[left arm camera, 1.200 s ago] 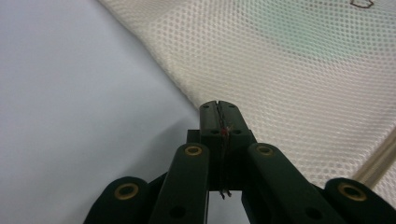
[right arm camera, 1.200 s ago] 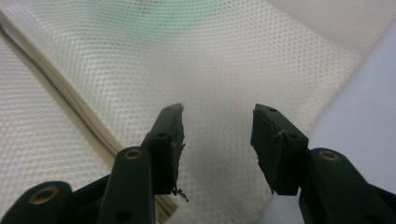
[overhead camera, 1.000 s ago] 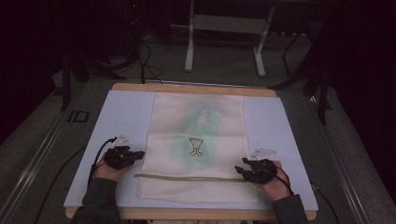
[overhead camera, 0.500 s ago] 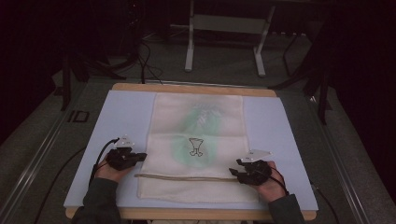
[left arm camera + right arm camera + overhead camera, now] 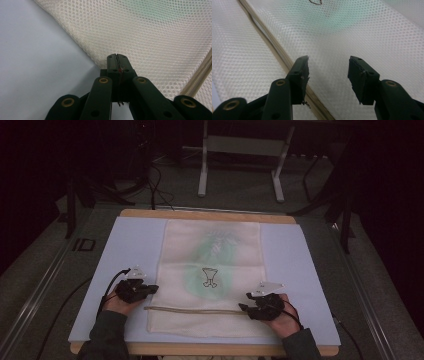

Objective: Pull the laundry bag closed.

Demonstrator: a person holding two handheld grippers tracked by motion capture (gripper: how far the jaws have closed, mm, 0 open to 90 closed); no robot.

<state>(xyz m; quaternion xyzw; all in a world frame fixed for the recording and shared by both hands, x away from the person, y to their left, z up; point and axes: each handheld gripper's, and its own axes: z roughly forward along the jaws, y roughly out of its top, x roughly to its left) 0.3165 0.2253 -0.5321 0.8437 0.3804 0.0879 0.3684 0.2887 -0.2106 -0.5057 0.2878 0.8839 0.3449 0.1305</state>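
Observation:
A cream mesh bag (image 5: 215, 270) with a green item and a small black drawing inside lies flat on the pale blue mat (image 5: 130, 245). Its tan zipper (image 5: 200, 310) runs across near the front. My left gripper (image 5: 153, 288) lies at the bag's left edge. In the left gripper view it (image 5: 116, 55) is shut, tips over the mesh edge (image 5: 82, 50); whether mesh is pinched I cannot tell. My right gripper (image 5: 243, 308) rests at the zipper's right end. Its jaws have just been opening, and it (image 5: 328, 62) stands open over the mesh with nothing gripped, the zipper (image 5: 269, 45) passing under one jaw.
The mat covers a wooden table (image 5: 205, 213) whose front edge lies just below both hands. Beyond the table stand a metal frame (image 5: 240, 145) and loose cables (image 5: 150, 185) on the dark floor. Bare mat flanks the bag on both sides.
The right gripper's jaws have spread apart and the hand has edged slightly left along the zipper. The left gripper and the bag have stayed where they were.

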